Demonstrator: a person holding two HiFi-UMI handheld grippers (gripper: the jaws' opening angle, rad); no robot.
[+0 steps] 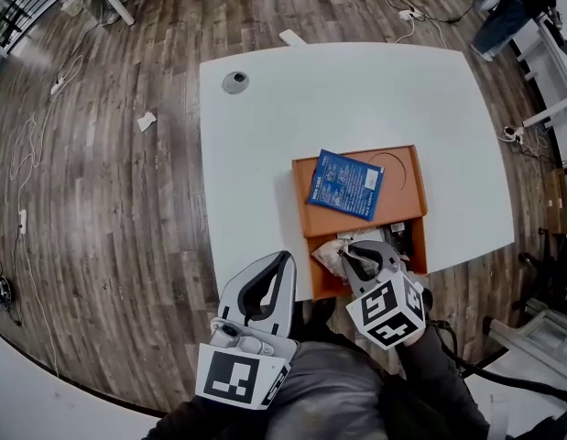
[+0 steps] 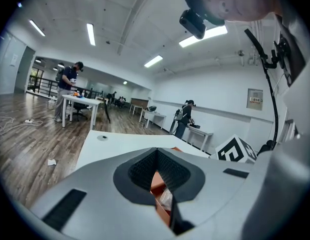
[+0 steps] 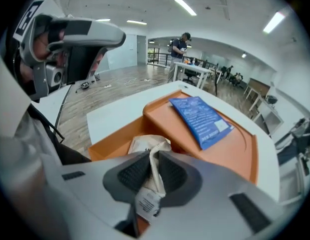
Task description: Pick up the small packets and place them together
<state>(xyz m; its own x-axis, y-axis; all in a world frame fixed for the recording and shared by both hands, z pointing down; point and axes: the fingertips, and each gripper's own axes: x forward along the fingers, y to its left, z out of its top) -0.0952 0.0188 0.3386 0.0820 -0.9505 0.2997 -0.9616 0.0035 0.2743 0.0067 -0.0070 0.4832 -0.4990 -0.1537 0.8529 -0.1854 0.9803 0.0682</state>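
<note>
R: right gripper [image 3: 153, 170] fingers clamped on a crumpled edge of the cream packet [image 3: 144, 145], low in the orange box [image 3: 235, 151] | L: left gripper [image 1: 281, 266] fingers together, empty | RISK: thin pinch (just a fold) may slip in lifting, short of the blue packet [image 3: 200, 119]

This looks like a big open-plan office or lab hall. A wood-plank floor [image 1: 127, 181] runs wall to wall, with loose cables [image 1: 31, 154] and a power strip [image 1: 57, 85] lying on it. Long strip lights [image 2: 91, 34] line the white ceiling. Plain white tables [image 2: 79, 101] stand spread about, and people [image 2: 69, 86] with backpacks stand working at them.
</note>
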